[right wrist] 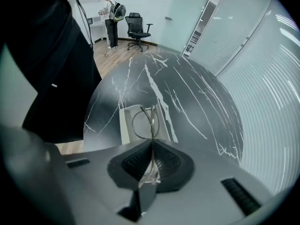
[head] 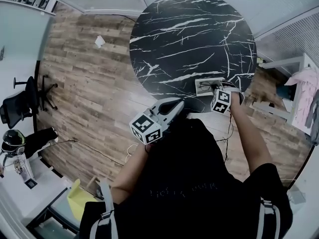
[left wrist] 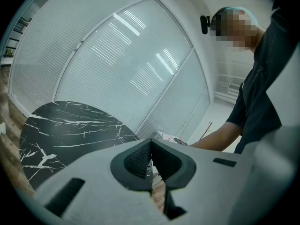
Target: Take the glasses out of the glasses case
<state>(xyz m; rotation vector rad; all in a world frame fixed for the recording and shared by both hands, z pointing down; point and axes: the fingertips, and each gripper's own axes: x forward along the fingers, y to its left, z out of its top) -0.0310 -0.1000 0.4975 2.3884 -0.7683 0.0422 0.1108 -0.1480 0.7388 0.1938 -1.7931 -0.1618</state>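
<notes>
On the near edge of the round black marble table (head: 189, 34) lies the open white glasses case (head: 209, 86). In the right gripper view the case (right wrist: 125, 123) lies just beyond the jaws, and the thin wire glasses (right wrist: 143, 121) stand on edge over it. My right gripper (right wrist: 152, 144) is shut on the glasses, one lens pinched between the pads. In the head view my right gripper (head: 219, 89) sits at the case. My left gripper (head: 174, 105) hangs short of the table edge, shut and holding nothing; in its own view the left gripper (left wrist: 151, 143) has its pads pressed together.
Wood floor (head: 84, 83) surrounds the table, with a scrap of paper (head: 99, 41) on it. An office chair (head: 25, 101) stands far left. A white shelf with pink cloth (head: 304, 83) is at the right. The person's arm (left wrist: 220, 137) reaches toward the case.
</notes>
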